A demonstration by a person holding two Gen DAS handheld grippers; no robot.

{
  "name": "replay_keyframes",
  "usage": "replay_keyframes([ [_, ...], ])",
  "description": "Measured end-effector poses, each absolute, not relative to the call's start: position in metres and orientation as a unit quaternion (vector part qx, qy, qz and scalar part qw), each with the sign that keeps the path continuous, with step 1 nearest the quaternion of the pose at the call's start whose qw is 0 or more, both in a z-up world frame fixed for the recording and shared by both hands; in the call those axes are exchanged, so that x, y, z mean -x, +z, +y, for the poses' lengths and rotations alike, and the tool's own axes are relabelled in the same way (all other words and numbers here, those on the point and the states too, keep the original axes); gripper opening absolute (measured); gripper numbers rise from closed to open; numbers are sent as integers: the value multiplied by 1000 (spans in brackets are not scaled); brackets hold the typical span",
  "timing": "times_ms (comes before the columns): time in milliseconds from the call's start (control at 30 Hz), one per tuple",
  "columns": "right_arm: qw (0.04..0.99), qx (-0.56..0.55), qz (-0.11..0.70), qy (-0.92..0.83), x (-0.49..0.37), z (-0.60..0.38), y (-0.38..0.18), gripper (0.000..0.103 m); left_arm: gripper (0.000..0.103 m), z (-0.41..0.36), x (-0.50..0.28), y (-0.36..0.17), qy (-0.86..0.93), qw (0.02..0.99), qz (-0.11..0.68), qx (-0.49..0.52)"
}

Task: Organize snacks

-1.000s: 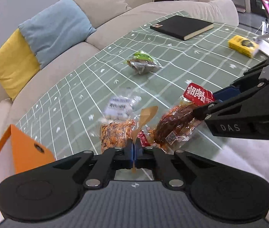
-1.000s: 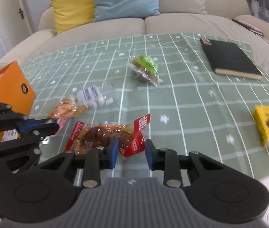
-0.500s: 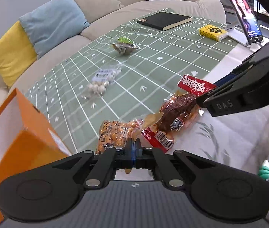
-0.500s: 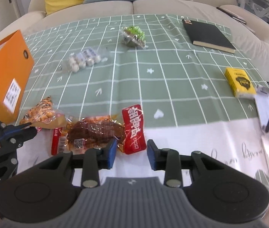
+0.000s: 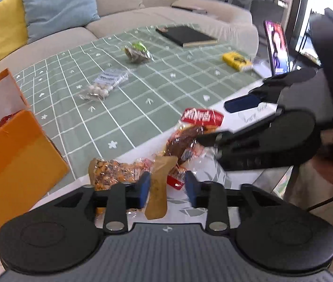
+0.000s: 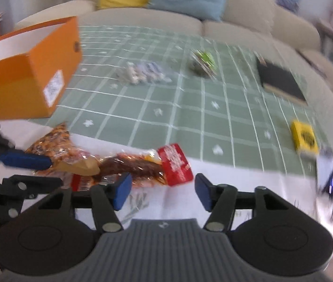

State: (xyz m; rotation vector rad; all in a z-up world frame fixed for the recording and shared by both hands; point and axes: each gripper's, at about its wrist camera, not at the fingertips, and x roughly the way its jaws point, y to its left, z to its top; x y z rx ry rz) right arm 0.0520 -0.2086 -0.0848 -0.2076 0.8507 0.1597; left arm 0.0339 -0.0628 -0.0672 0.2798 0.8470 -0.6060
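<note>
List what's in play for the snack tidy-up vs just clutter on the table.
Job: orange box; peanut snack pack; red-labelled meat snack pack; white-ball snack bag; green snack pack; both hand-held grippers, left, right.

Clutter: black notebook; yellow packet; phone; sofa cushions.

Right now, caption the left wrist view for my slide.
Left gripper open around a tan packet tab, right gripper beside the red-labelled snack, orange box left.
</note>
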Motion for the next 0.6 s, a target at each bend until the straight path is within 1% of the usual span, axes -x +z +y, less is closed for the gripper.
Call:
replay_keyframes([
  [67,901,133,398,107,-49,-201,-83,63,60,-54,-35,-61,-288,863,399,-114],
  [167,891,179,385,160,-46,-192,-84,63,65,-40,-42,-54,-275,869,402,-87],
  [333,861,256,392,198,-42,-181,-97,64,65,-22,-62,-63,-206,870,440,-80],
  [500,856,258,405,194,-39,-181,-104,64,66,-22,-65,-84,-196,850,479,-100],
  [600,857,239,412,197,-40,-178,-104,64,64,-24,-66,-94,-205,838,498,-83],
])
